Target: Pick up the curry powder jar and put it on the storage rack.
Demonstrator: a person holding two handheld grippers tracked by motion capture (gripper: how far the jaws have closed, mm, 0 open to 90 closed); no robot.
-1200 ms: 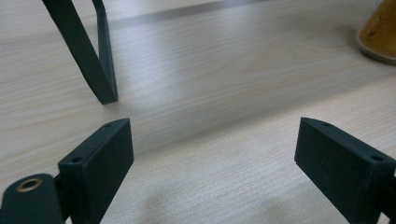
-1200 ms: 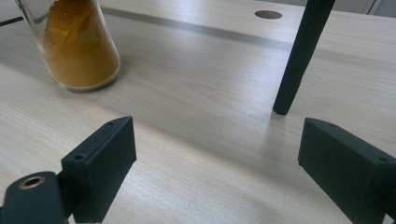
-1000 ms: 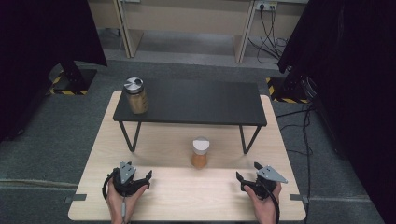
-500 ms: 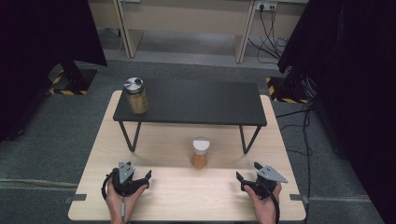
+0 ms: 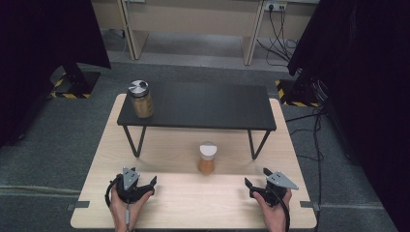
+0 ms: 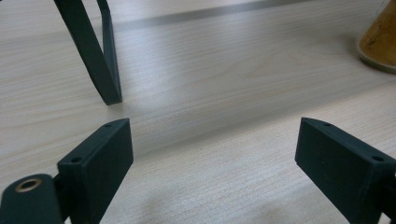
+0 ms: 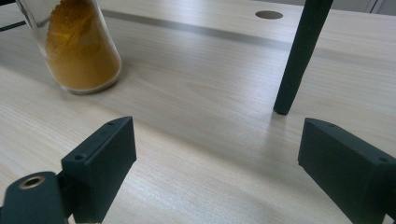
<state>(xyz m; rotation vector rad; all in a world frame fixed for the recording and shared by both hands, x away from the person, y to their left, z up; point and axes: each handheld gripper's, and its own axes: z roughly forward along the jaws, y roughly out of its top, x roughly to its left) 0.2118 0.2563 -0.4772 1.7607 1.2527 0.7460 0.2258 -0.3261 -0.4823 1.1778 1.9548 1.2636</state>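
Note:
A small glass jar of orange powder with a white lid [image 5: 207, 158] stands on the wooden table [image 5: 193, 203] in front of the black shelf [image 5: 198, 106]. It also appears in the right gripper view as the jar [image 7: 79, 46] at upper left, and in the left gripper view as the jar [image 6: 380, 37] at the right edge. A larger jar with a silver lid [image 5: 140, 98] stands on the shelf's left end. My left gripper [image 5: 145, 186] rests open near the front left, nothing between its jaws. My right gripper [image 5: 254, 186] rests open near the front right, likewise holding nothing.
The shelf's thin black legs stand on the table: one leg [image 6: 100, 60] ahead of the left gripper, another leg [image 7: 299, 56] ahead of the right gripper. A round hole [image 7: 269, 14] marks the tabletop. Grey floor and black curtains surround the table.

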